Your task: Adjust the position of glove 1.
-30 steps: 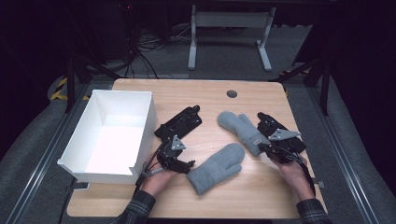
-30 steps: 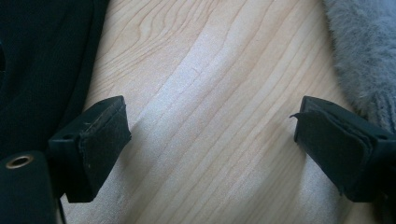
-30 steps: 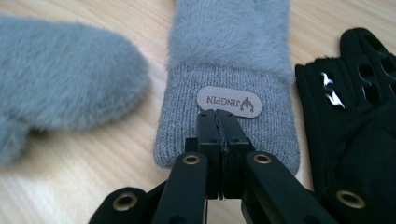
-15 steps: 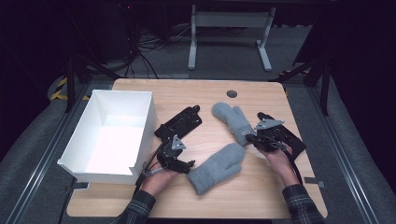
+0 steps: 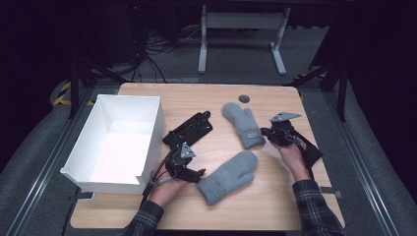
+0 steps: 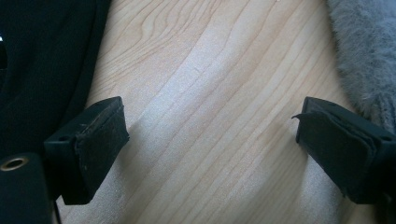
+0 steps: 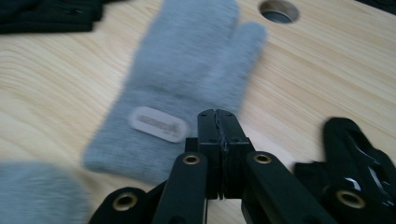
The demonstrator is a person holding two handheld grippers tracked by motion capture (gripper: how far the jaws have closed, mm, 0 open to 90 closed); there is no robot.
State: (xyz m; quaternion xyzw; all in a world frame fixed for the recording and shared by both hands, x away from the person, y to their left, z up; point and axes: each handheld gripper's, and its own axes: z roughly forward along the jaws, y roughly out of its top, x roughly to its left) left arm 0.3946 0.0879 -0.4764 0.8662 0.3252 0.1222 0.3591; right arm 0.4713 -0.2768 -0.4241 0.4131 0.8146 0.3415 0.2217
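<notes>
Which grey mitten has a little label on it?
The far mitten, beside the right gripper, carries a pale label on its cuff. The near mitten shows none.

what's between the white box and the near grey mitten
In the high view, the left hand-held gripper and a black glove lie between the white box and the near mitten.

In the high view the tabletop (image 5: 196, 101) is brightly and evenly lit from above while the floor and the upper frame around it sink into near black, and the white box (image 5: 118, 140) at left glares almost to blank. In the right gripper view the grey mitten (image 7: 187, 79) is soft with blur, most at lower left. The left gripper view is sharp, with a pale sheen running diagonally across the wood grain.
</notes>
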